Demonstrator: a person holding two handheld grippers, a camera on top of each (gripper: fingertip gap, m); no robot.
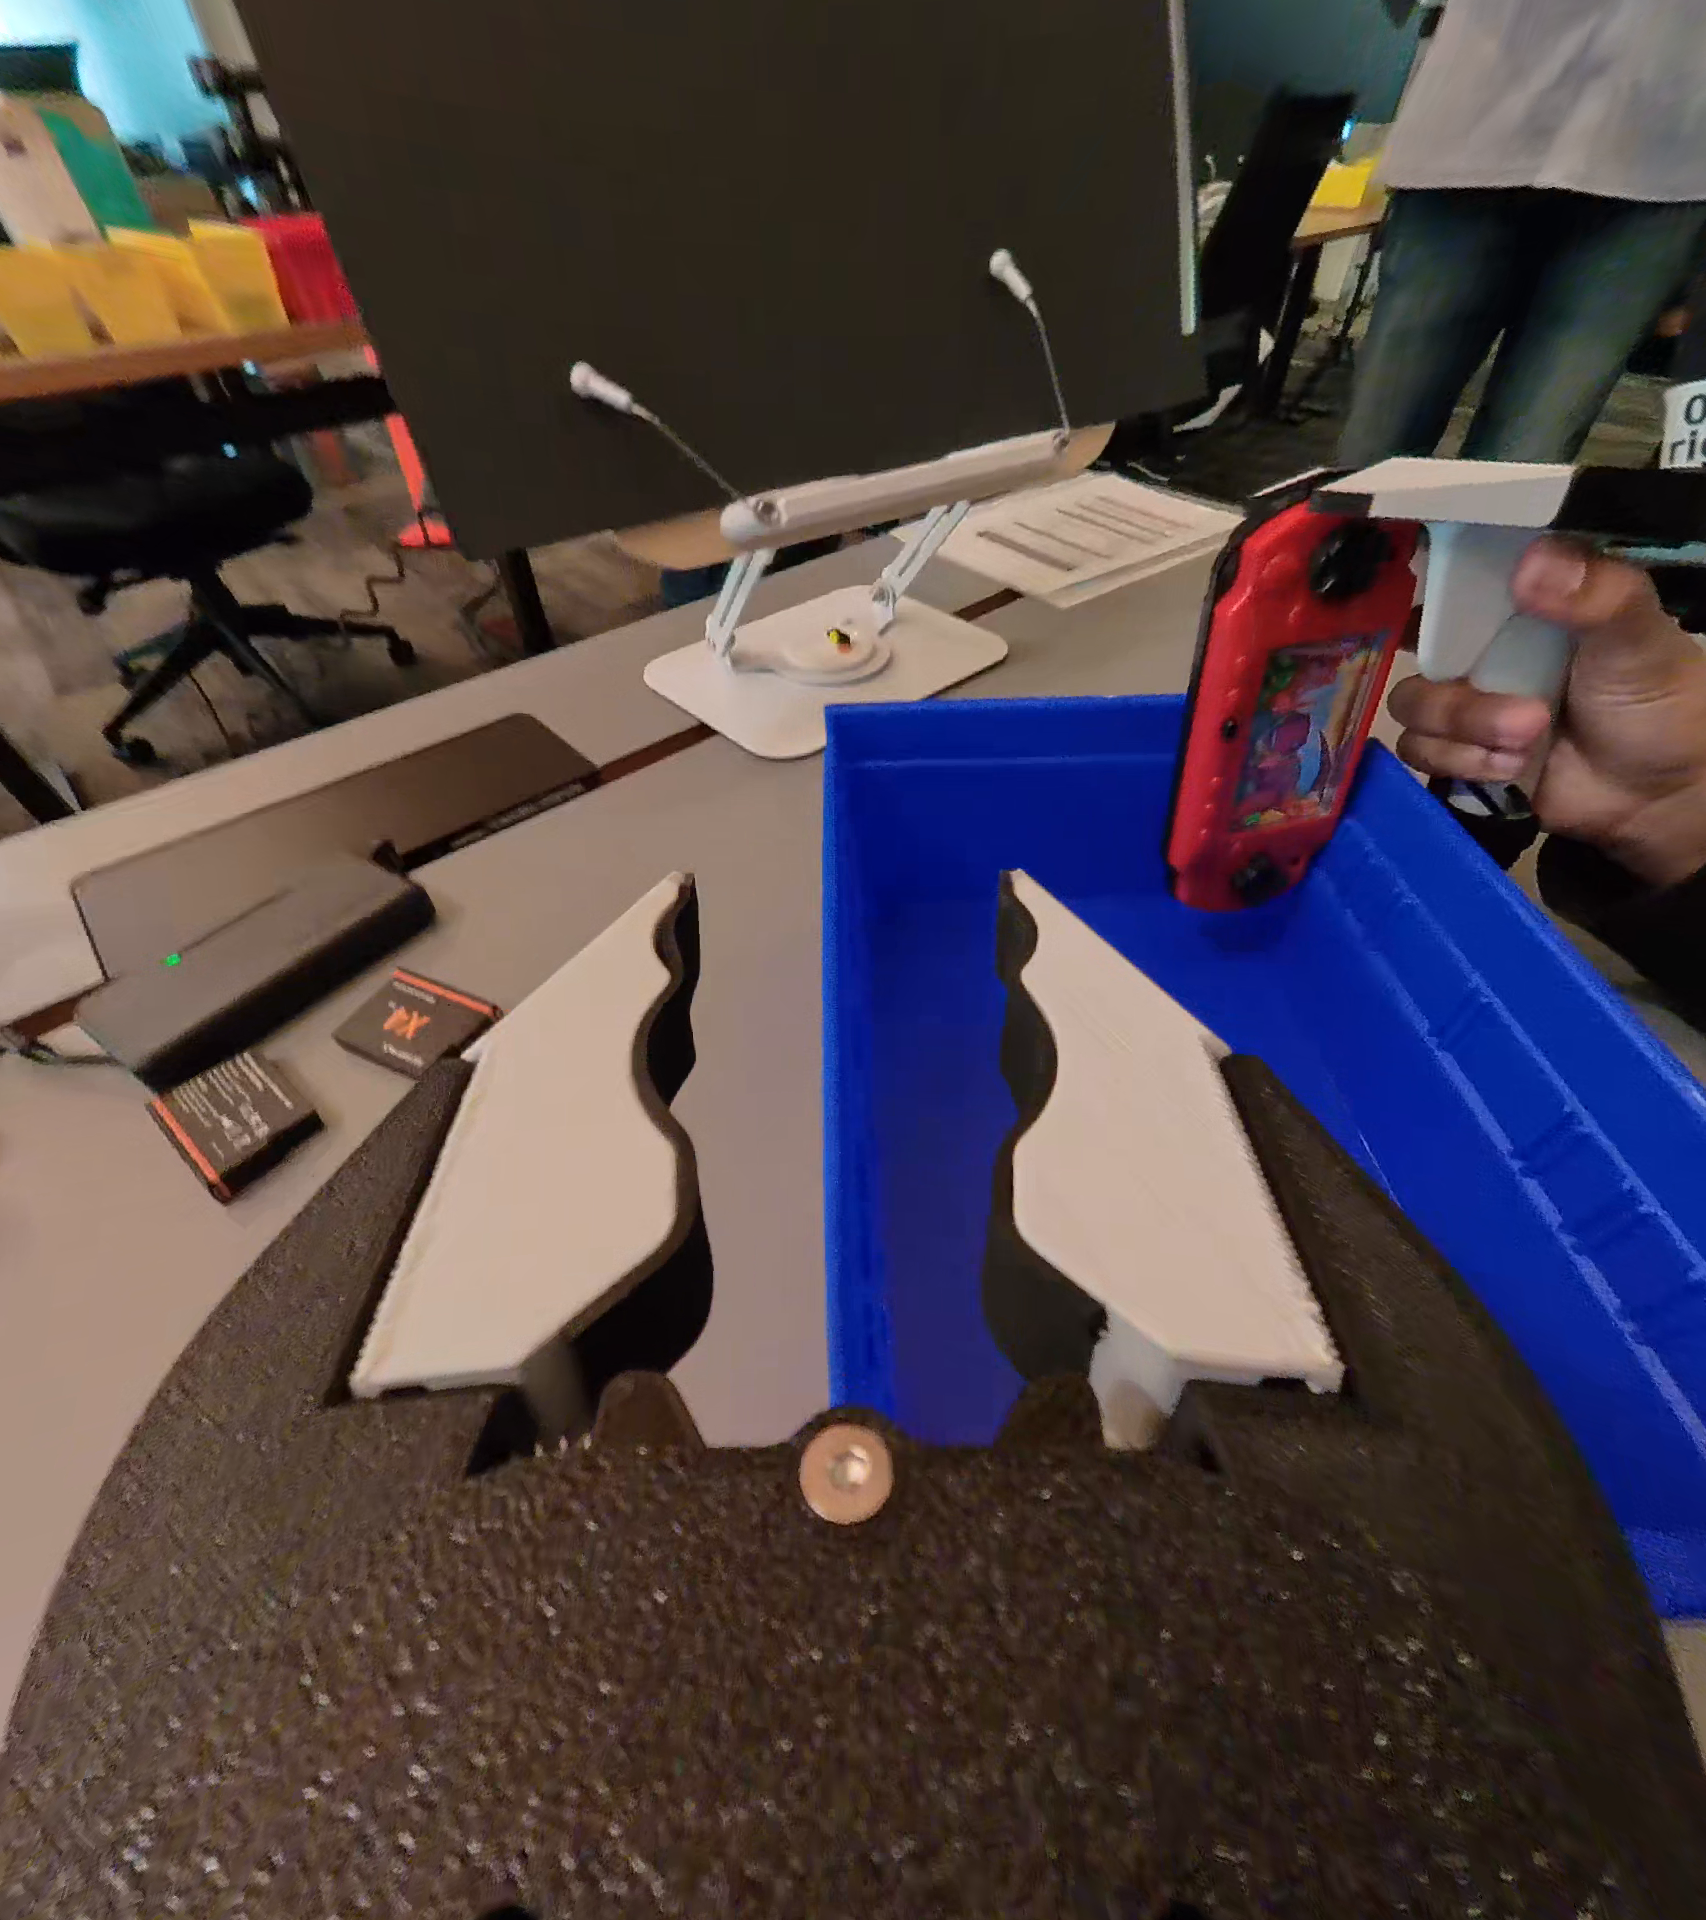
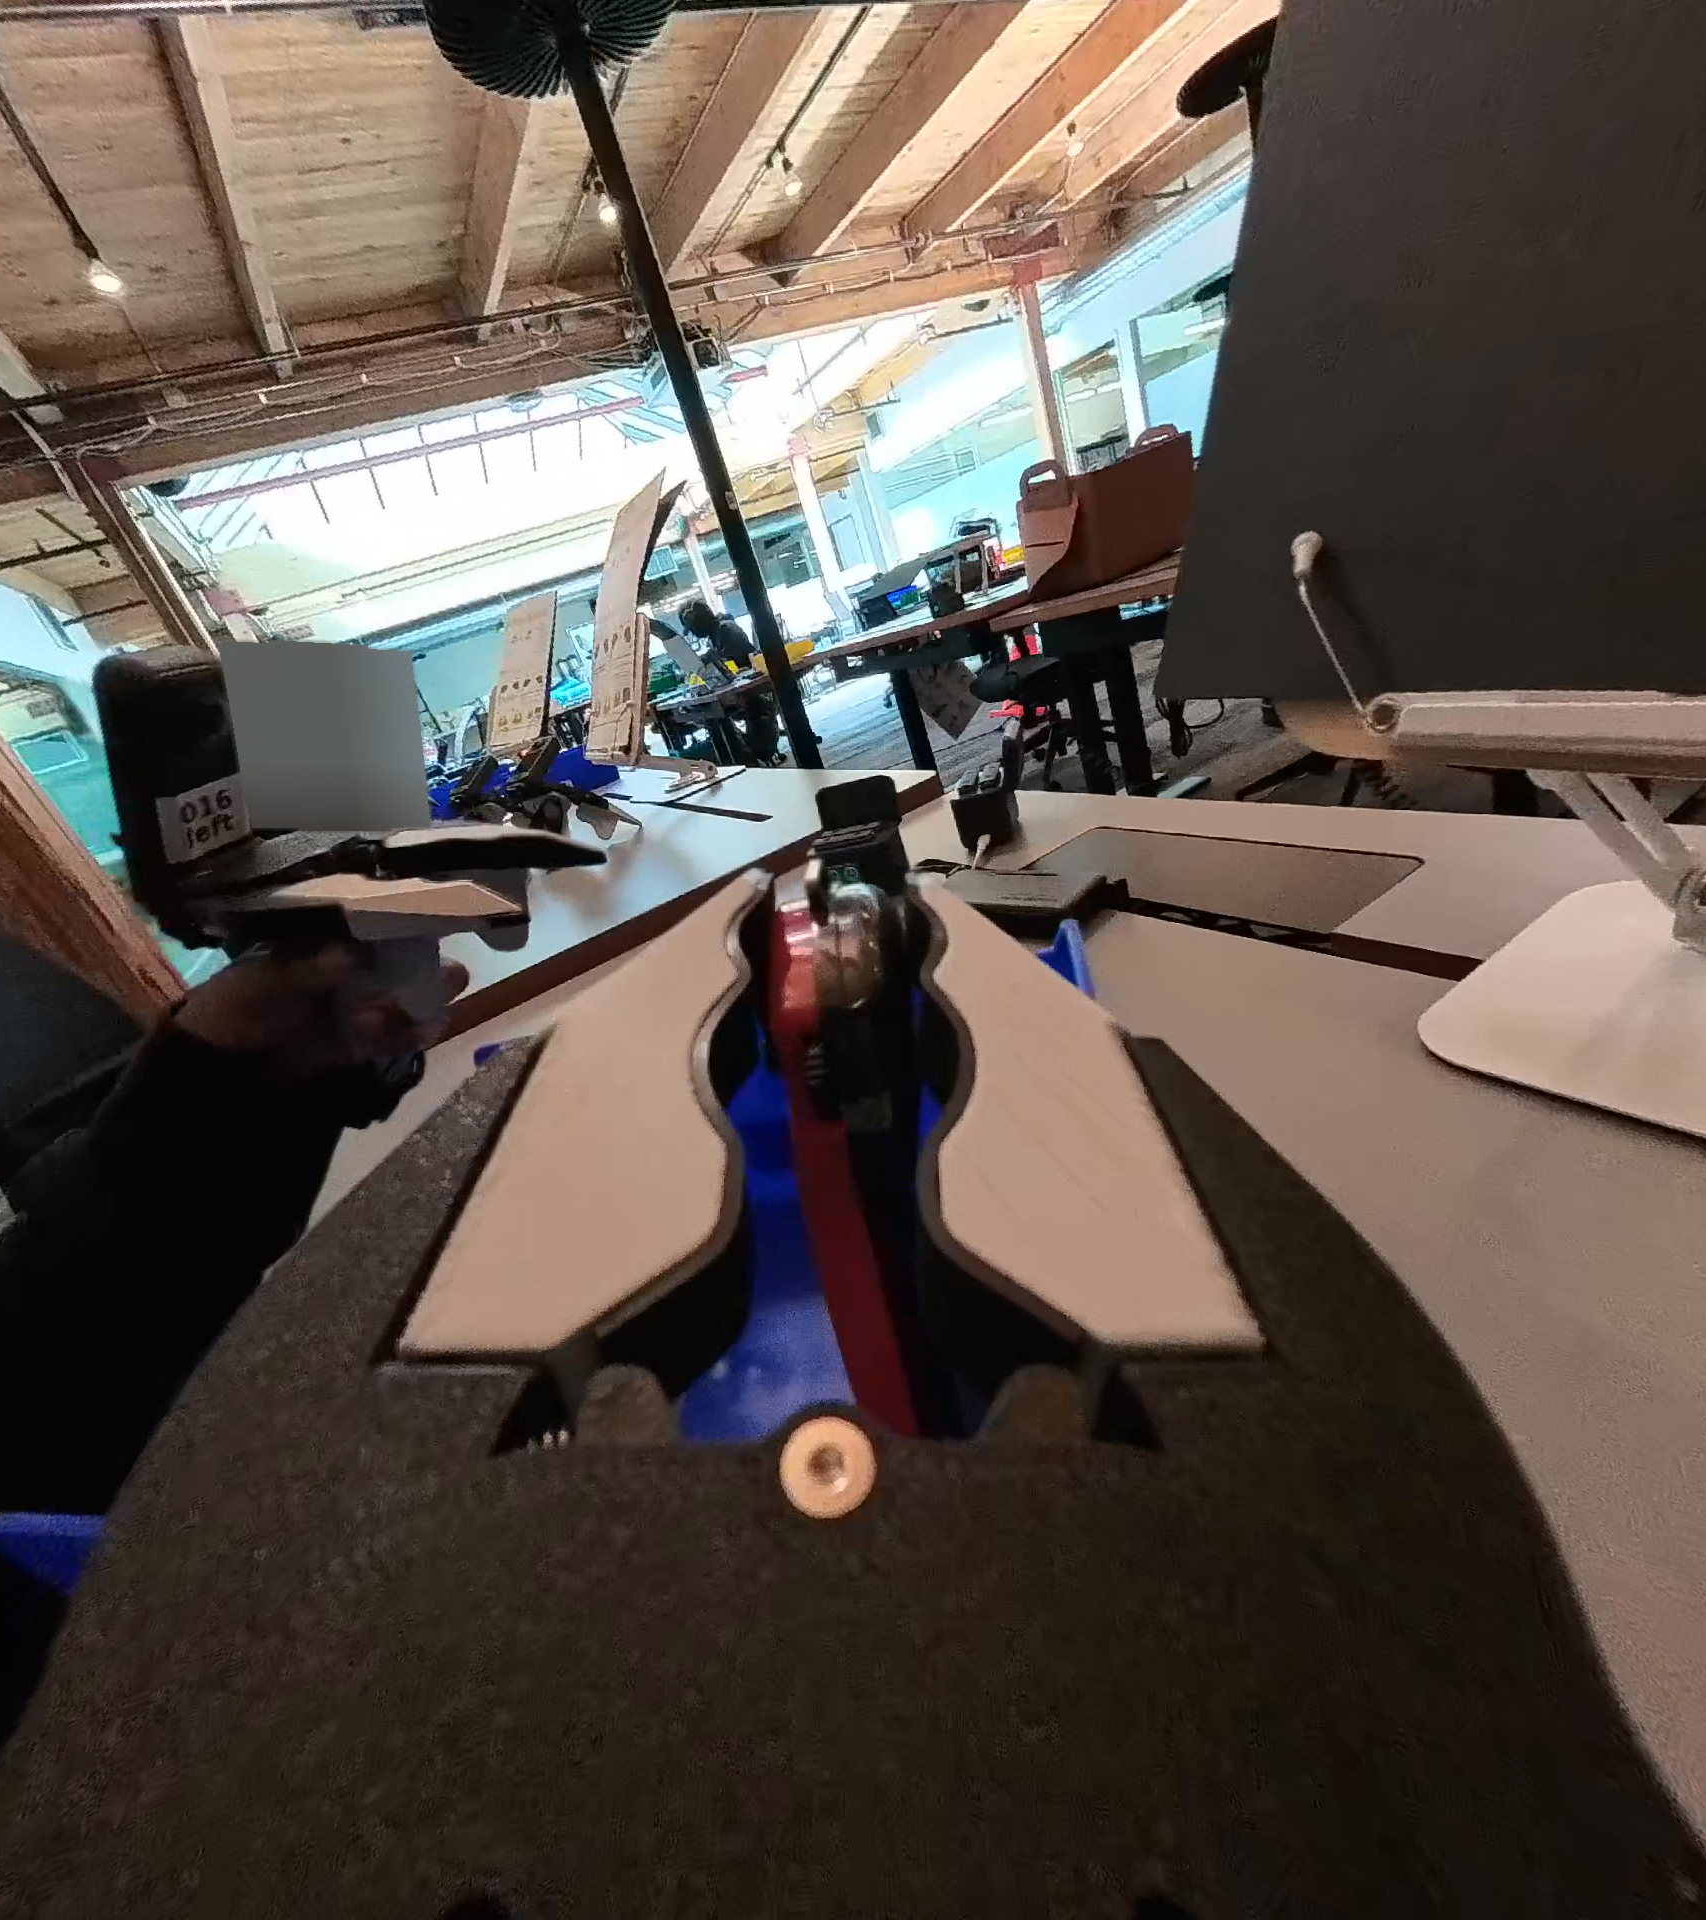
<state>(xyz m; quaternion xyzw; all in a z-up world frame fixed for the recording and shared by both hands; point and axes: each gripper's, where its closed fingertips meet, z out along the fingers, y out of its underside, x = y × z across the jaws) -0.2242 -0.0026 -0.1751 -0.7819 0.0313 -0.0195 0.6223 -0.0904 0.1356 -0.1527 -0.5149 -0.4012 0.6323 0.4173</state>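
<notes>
The right gripper (image 2: 833, 914) is clenched on a red handheld game console (image 1: 1280, 707), holding it upright with its lower end down inside the blue bin (image 1: 1514, 1049) on the grey table (image 1: 101, 1351). The left gripper (image 1: 849, 894) hangs spread and empty over the bin's near-left wall, one finger (image 1: 1129, 1122) above the bin's inside.

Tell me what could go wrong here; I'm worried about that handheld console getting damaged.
The right gripper pinches the red console only at its top end, so it might swing or slip. Its bottom corner sits near the blue bin wall and could knock it. The open left gripper straddles the bin's near wall, risking a nudge.
</notes>
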